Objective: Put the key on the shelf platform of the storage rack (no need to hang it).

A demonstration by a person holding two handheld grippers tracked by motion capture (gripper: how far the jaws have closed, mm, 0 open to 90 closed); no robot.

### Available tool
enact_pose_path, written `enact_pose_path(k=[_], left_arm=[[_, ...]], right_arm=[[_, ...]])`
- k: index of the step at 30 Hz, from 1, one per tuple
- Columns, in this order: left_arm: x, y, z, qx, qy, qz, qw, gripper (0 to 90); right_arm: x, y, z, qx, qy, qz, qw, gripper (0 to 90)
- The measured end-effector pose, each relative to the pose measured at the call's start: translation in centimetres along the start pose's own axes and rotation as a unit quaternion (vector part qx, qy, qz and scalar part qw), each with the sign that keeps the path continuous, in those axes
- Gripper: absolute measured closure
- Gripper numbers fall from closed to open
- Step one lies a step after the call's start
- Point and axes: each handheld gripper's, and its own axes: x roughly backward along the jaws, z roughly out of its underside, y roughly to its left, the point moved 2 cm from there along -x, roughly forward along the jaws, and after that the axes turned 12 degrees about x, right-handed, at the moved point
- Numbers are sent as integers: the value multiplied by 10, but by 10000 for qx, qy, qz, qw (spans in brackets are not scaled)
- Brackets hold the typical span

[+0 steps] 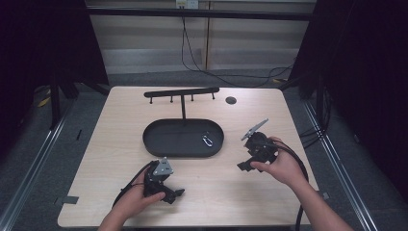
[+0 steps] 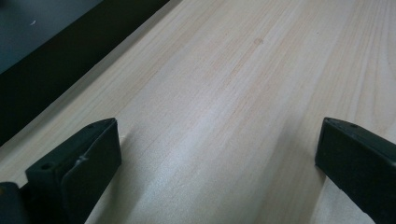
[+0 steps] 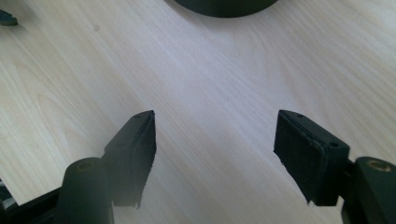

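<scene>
With both claws released and empty over the desk, swing the right claw over the tray and straddle the clip at its right end squarely

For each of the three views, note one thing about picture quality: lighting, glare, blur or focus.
High view: the table is brightly lit while both sides fall into near-black, and the black tray shows little detail. Left gripper view: a pale sheen runs across the wood between the left gripper jaws, and the grain looks soft. Right gripper view: the right gripper jaw nearest the lens is blurred.
</scene>
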Motion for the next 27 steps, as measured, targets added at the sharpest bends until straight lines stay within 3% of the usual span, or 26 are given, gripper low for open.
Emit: enact_pose_path(k=[27], left_arm=[[0, 0, 0, -2, 1, 1, 10000, 0]], right_arm=[[-11, -1, 47, -130, -11, -57, 9999, 295]])
